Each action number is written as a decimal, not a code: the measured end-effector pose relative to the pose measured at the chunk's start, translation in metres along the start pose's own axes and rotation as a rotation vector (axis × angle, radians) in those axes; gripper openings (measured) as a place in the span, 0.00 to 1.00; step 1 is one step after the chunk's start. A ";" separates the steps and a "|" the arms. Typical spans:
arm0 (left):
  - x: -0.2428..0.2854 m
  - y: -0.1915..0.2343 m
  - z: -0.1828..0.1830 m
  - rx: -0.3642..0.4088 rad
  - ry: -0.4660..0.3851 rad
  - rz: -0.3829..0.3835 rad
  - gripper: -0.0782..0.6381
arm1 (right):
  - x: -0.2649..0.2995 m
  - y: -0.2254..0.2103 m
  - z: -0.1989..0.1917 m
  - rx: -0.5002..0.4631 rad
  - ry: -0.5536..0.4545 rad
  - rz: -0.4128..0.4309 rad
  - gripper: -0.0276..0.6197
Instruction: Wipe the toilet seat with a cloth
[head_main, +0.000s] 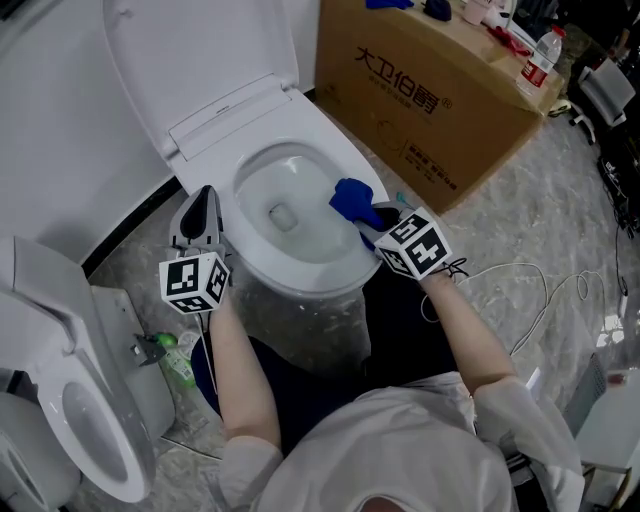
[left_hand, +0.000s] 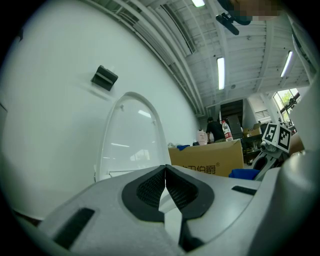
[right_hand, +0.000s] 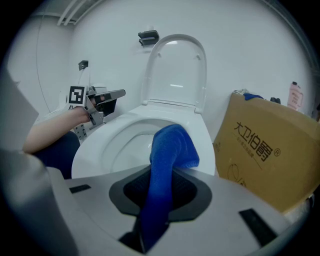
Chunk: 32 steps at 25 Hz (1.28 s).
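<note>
The white toilet has its lid (head_main: 200, 50) raised, and its seat rim (head_main: 325, 130) rings the bowl. My right gripper (head_main: 372, 222) is shut on a blue cloth (head_main: 352, 200), which rests on the seat's right side. In the right gripper view the cloth (right_hand: 167, 155) runs out from between the jaws onto the seat (right_hand: 207, 142). My left gripper (head_main: 205, 215) hovers just left of the bowl, shut with nothing in it. Its dark pads (left_hand: 150, 189) meet in the left gripper view, facing the lid (left_hand: 132, 137).
A large cardboard box (head_main: 430, 90) stands right of the toilet with a water bottle (head_main: 540, 60) on it. A second toilet (head_main: 60, 400) fills the lower left. A green bottle (head_main: 177, 362) lies on the floor, and a white cable (head_main: 530, 290) trails at right.
</note>
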<state>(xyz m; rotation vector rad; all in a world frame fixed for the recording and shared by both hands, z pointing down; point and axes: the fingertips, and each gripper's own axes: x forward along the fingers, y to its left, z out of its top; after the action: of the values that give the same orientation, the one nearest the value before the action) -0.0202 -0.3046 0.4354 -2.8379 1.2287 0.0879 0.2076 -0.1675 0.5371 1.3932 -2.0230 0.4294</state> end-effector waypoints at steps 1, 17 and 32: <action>0.000 0.000 0.000 0.000 0.000 0.000 0.12 | 0.001 -0.002 0.001 0.002 0.001 0.000 0.16; 0.001 -0.001 -0.003 -0.003 0.004 -0.007 0.12 | 0.016 -0.029 0.011 0.019 0.008 -0.002 0.16; -0.002 0.002 -0.010 -0.014 0.013 -0.002 0.12 | 0.032 -0.050 0.023 0.030 0.009 0.004 0.16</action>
<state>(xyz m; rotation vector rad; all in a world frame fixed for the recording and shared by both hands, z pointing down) -0.0227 -0.3051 0.4456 -2.8562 1.2320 0.0785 0.2393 -0.2227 0.5368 1.4031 -2.0198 0.4692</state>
